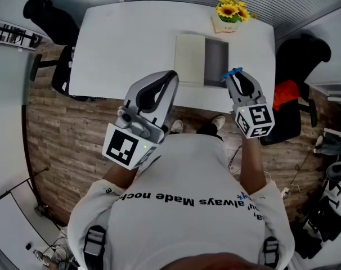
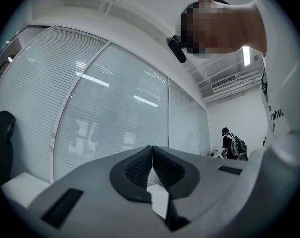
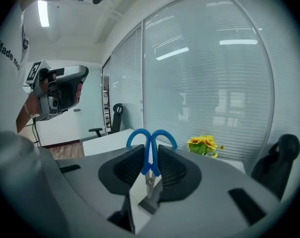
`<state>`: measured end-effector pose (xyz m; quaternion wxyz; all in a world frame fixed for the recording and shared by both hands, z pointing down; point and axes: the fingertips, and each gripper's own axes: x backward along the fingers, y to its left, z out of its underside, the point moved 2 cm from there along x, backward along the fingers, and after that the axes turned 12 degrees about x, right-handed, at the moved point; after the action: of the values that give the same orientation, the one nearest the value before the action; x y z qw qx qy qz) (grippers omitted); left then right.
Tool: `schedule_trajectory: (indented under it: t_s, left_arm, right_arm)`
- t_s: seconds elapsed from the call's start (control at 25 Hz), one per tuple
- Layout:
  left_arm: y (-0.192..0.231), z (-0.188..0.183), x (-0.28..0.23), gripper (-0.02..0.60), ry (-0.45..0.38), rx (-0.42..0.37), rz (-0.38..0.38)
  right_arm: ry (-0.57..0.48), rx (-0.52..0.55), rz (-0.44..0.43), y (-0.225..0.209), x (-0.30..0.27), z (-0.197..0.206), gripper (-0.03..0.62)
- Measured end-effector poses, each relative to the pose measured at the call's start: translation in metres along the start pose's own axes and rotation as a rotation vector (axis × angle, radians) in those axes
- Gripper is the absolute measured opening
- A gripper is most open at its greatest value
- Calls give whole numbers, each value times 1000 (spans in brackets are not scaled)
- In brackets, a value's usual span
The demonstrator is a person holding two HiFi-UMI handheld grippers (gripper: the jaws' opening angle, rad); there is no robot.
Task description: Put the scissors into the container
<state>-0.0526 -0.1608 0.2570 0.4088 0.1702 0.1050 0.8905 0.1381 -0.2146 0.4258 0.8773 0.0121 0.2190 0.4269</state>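
Note:
Blue-handled scissors [image 3: 150,148] stand between the jaws of my right gripper [image 3: 150,170], which is shut on them, handles up and blades down. In the head view the right gripper [image 1: 236,79] hangs over the table's near edge with the scissors' blue handles [image 1: 232,72] showing at its tip, next to the grey container [image 1: 215,62] beside a pale lid or board [image 1: 189,58]. My left gripper [image 1: 169,82] is lifted above the near edge, left of the container; in its own view the left gripper [image 2: 151,165] has its jaws pressed together with nothing between them.
A white table [image 1: 131,38] carries a small pot of yellow flowers [image 1: 232,13] at the back right. Black office chairs [image 1: 49,16] stand at both ends. Glass partition walls with blinds [image 3: 209,73] surround the room. Another person [image 2: 231,145] stands far off.

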Motion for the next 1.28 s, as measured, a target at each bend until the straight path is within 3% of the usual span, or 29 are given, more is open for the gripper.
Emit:
schedule_trajectory:
  t_s: [1.28]
  left_arm:
    - [1, 2, 5, 20, 8, -3, -32]
  right_arm:
    - [254, 27, -103, -8, -83, 93, 95]
